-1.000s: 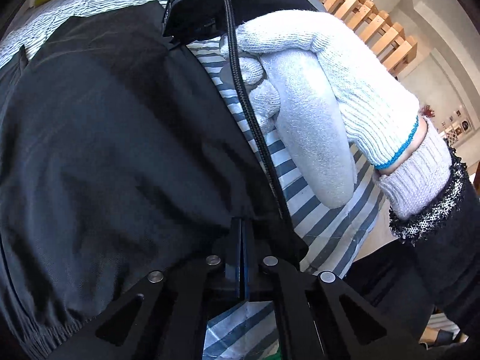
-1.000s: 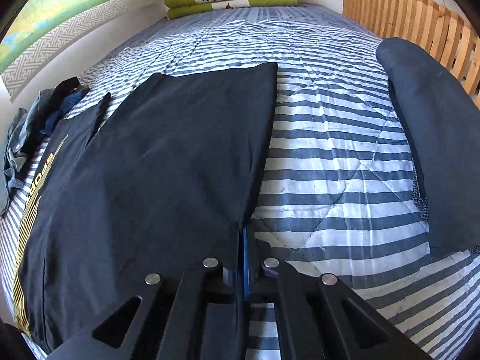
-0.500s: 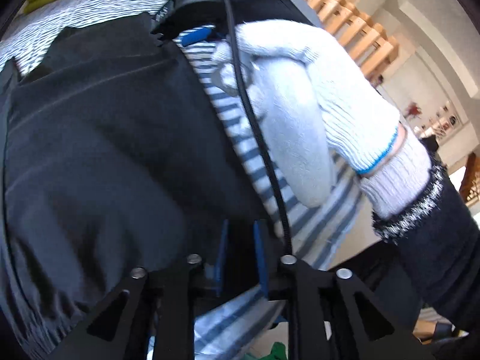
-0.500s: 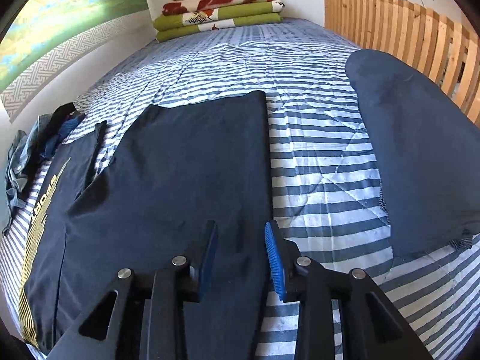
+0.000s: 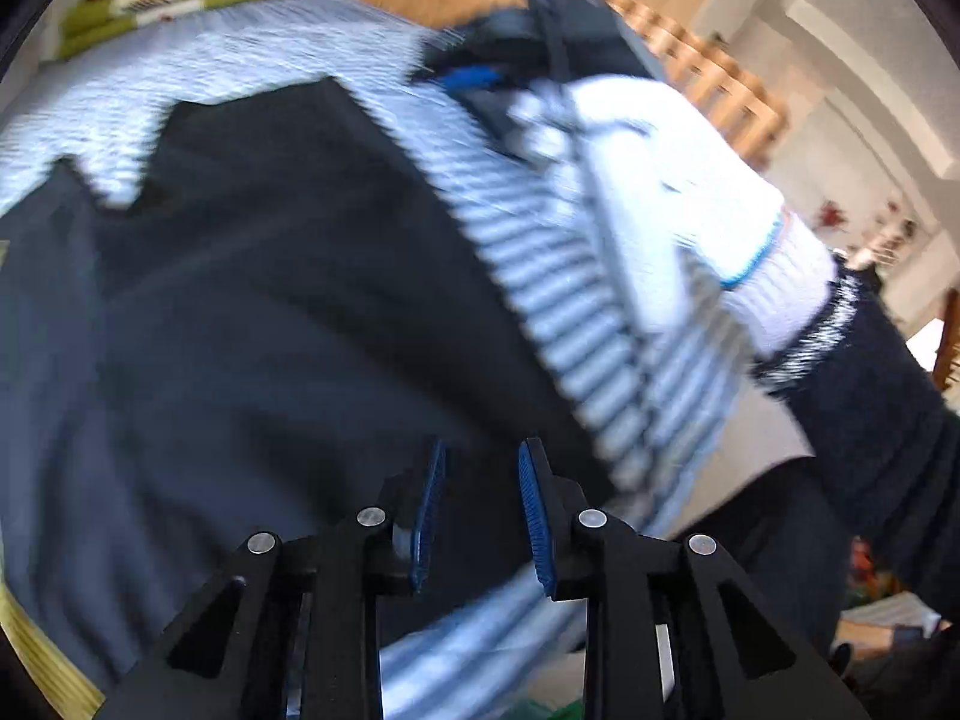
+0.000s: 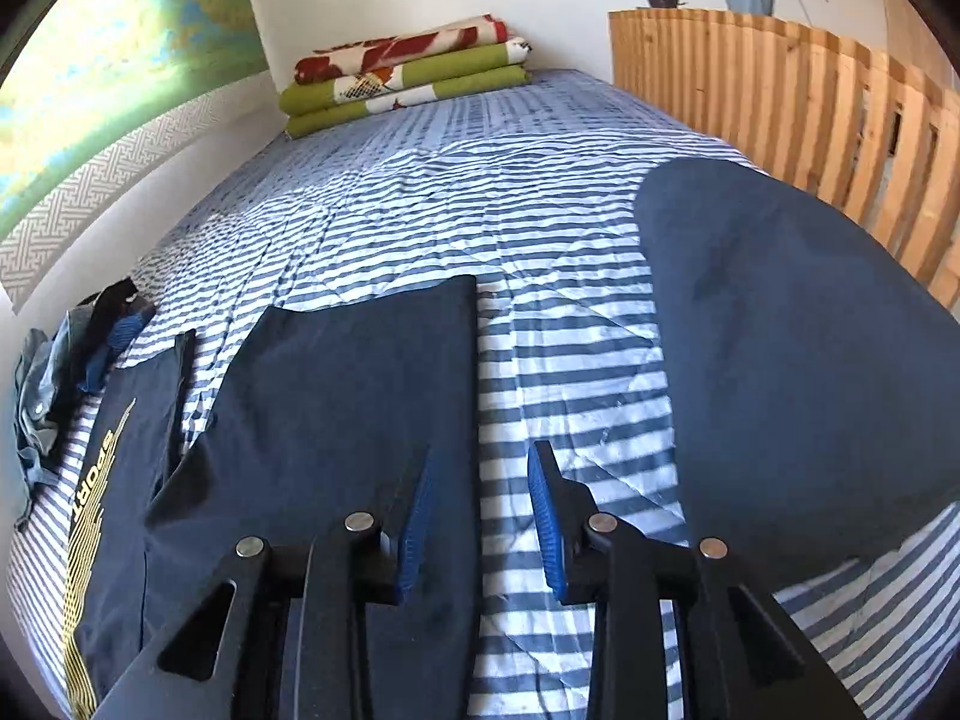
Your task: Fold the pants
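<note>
A: What's the setting?

B: A bed (image 6: 576,276) under a blue-and-white striped quilt, with a slatted wooden rail (image 6: 798,114) at two o'clock.

A: And the right hand-held gripper (image 6: 479,516)?

B: Spread apart, pinching nothing, poised over the right edge of the dark pants (image 6: 360,420), which lie flat on the quilt, running off toward eleven o'clock.

A: The left hand-held gripper (image 5: 478,516)?

B: Also spread and empty, above the pants (image 5: 270,312); that view is blurred. A white-gloved hand (image 5: 678,192) shows at two o'clock.

A: Further out?

B: A printed navy garment (image 6: 114,510) at nine o'clock, a dark blue pillow (image 6: 798,360) at three, folded blankets (image 6: 408,81) at twelve.
</note>
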### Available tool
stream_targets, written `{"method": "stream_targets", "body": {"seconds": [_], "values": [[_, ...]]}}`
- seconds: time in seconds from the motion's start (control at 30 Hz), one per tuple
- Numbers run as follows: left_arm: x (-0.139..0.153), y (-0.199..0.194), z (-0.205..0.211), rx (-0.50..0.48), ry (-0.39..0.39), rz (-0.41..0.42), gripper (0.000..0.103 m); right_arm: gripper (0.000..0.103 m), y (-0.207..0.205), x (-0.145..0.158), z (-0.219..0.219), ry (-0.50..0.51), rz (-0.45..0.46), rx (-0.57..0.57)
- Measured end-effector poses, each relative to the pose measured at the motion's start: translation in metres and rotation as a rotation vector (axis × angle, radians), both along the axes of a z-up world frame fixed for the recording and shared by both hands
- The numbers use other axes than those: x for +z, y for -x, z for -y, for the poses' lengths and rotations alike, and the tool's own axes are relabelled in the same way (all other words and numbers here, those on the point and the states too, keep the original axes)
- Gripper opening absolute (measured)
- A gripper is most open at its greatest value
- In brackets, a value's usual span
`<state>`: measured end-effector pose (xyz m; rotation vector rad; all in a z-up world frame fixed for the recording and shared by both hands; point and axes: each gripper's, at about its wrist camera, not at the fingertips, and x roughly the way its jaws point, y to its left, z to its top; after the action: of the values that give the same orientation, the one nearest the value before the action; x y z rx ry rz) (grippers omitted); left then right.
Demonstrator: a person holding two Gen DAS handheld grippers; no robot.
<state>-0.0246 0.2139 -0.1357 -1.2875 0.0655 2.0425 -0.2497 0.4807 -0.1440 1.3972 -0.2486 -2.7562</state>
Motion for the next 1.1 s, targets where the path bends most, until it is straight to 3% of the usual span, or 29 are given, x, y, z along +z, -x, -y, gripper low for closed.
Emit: {"method": "stream_targets", "body": {"seconds": [0.03,0.1,0.23,0.3,0.33,0.4,0.43,0.53,0.67,0.77,0.83,0.87,0.93,0.97,1.03,1.1], "values": [[0.004,0.01,0.018,0.054,0.024,-0.026,0.028,0.015,0.011,-0.005,0.006,0.014,0.03,0.018],[0.012,0.03,0.056,0.183,0.055,-0.083,0.028,0.013,0.03,-0.014,0.021,0.0,0.044,0.042],[0.016,0.066,0.131,0.398,-0.023,-0.078,0.028,0.013,0.055,-0.046,0.041,-0.002,0.115,0.078],[0.017,0.072,0.167,0.455,-0.006,-0.095,0.028,0.008,0.058,-0.061,0.042,-0.123,0.167,0.082],[0.018,0.061,0.19,0.478,0.0,-0.107,0.028,0.004,0.056,-0.059,0.035,-0.158,0.144,0.08],[0.021,0.06,0.208,0.512,-0.015,-0.113,0.028,0.003,0.056,-0.056,0.018,-0.34,0.152,-0.036],[0.027,0.082,0.234,0.531,-0.029,-0.108,0.028,0.006,0.055,-0.053,0.012,-0.363,0.156,-0.06],[0.03,0.095,0.25,0.557,-0.051,-0.089,0.031,0.006,0.043,-0.033,0.017,-0.196,0.091,-0.037],[0.021,0.103,0.246,0.573,-0.035,-0.082,0.032,0.006,0.036,-0.03,0.086,-0.15,0.054,0.178],[0.02,0.104,0.245,0.572,-0.018,-0.09,0.034,0.006,0.036,-0.048,0.13,-0.247,0.082,0.287],[0.019,0.101,0.246,0.577,-0.006,-0.09,0.035,0.004,0.037,-0.06,0.12,-0.288,0.109,0.263],[0.02,0.099,0.249,0.583,-0.004,-0.088,0.035,0.005,0.035,-0.06,0.104,-0.279,0.101,0.216],[0.02,0.097,0.259,0.604,0.0,-0.09,0.038,0.005,0.038,-0.06,0.07,-0.375,0.11,0.059],[0.02,0.096,0.264,0.618,0.0,-0.088,0.038,0.005,0.037,-0.059,0.055,-0.376,0.129,0.005],[0.017,0.096,0.273,0.634,-0.005,-0.074,0.039,0.005,0.025,-0.046,0.037,-0.226,0.131,-0.017],[0.013,0.097,0.281,0.649,-0.011,-0.057,0.041,0.006,0.009,-0.028,0.044,-0.176,0.086,-0.006]]}}
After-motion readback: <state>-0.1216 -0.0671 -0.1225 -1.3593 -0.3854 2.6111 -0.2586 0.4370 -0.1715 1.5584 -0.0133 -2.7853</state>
